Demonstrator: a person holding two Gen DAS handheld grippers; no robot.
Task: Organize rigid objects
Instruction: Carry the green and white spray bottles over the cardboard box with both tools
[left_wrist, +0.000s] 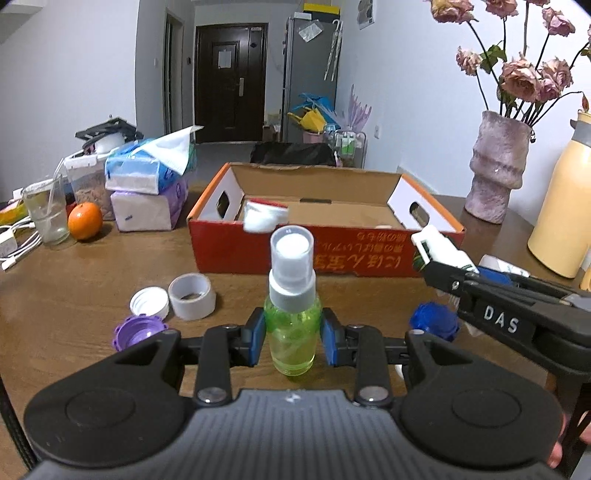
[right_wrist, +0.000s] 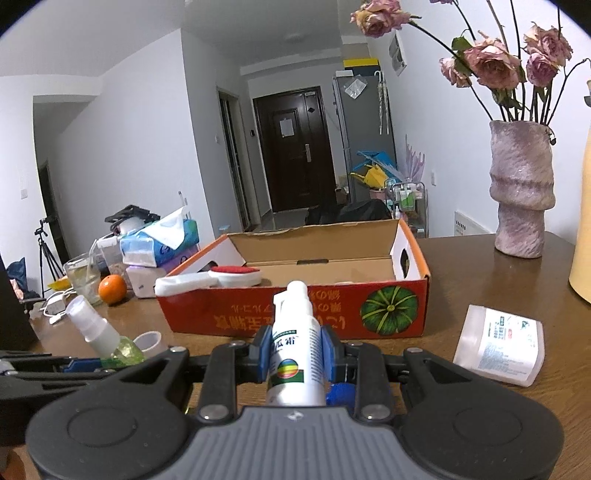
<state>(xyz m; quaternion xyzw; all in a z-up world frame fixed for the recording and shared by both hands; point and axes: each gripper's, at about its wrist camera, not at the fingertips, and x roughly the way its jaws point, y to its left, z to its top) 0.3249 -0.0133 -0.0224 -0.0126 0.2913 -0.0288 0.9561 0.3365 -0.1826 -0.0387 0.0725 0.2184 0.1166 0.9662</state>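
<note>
Left gripper (left_wrist: 293, 332): closed on the green spray bottle (left_wrist: 293, 325), pads on its round belly, bottle upright.
Right gripper (right_wrist: 296, 354): closed on the white bottle (right_wrist: 295, 343), pads at its middle.
Feel: both look light, hard and smooth; they may slip, so hold the middle, not the cap.
Box (left_wrist: 325, 254): open, at 12 o'clock, just behind both bottles.
Nearby: tape roll (left_wrist: 192, 295) and caps at 10 o'clock; flat white pack (right_wrist: 498, 347) at 2 o'clock.
In the way: the box's front wall.

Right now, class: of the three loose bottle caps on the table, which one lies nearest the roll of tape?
The white cap, touching the roll of tape. The purple cap lies nearer the camera; the blue cap sits far right.
</note>
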